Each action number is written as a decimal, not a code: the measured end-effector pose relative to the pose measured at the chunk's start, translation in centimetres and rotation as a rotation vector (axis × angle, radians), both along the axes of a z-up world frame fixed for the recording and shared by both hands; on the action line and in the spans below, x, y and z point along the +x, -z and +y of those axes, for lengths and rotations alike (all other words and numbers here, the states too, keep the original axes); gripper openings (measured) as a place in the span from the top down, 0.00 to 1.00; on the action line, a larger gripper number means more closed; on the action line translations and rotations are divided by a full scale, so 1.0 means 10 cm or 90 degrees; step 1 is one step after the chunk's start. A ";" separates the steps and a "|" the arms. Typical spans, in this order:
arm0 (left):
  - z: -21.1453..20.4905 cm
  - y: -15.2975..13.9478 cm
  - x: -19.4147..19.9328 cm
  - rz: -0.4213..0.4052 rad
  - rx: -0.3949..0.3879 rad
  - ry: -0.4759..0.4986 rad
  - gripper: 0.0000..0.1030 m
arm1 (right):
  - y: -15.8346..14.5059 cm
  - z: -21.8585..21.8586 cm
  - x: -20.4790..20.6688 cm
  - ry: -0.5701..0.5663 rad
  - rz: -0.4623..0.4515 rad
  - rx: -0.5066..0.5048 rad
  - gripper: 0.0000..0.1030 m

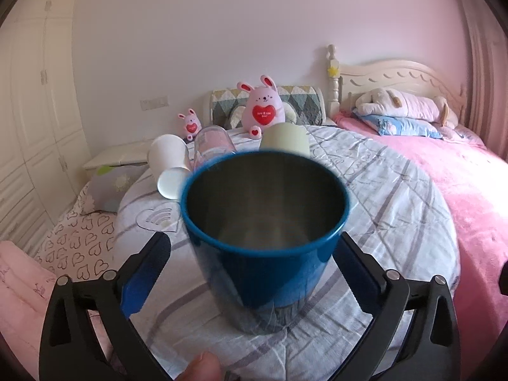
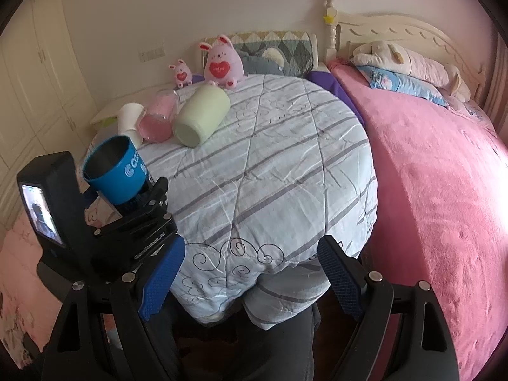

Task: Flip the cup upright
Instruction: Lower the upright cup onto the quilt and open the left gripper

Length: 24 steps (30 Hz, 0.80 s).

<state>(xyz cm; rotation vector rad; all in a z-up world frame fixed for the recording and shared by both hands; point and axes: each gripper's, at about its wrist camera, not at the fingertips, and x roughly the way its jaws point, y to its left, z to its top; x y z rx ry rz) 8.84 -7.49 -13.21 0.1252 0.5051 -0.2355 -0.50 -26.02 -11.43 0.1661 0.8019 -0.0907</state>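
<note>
A blue cup with a steel inside stands mouth up between the fingers of my left gripper. The fingers are spread wider than the cup and gaps show on both sides. In the right wrist view the blue cup sits at the left edge of the round table, with the left gripper's body behind it. A white paper cup, a clear pink cup and a pale green cup lie on their sides at the back left. My right gripper is open and empty at the table's near edge.
The round table has a striped quilted cloth. Two pink rabbit toys sit at its far edge. A bed with a pink blanket is to the right. White wardrobes stand at the left.
</note>
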 end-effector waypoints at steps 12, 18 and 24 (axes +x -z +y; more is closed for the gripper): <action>0.45 -0.84 -0.64 0.011 -0.004 -0.015 0.00 | -0.48 0.20 -0.47 0.012 -0.118 -0.032 0.16; 0.79 -0.97 -1.01 0.096 0.026 -0.068 0.00 | -0.51 0.48 -0.68 -0.026 -0.137 -0.039 0.16; 0.98 -0.93 -1.46 0.127 0.049 -0.098 0.00 | -0.42 0.71 -0.89 -0.054 -0.144 -0.042 0.16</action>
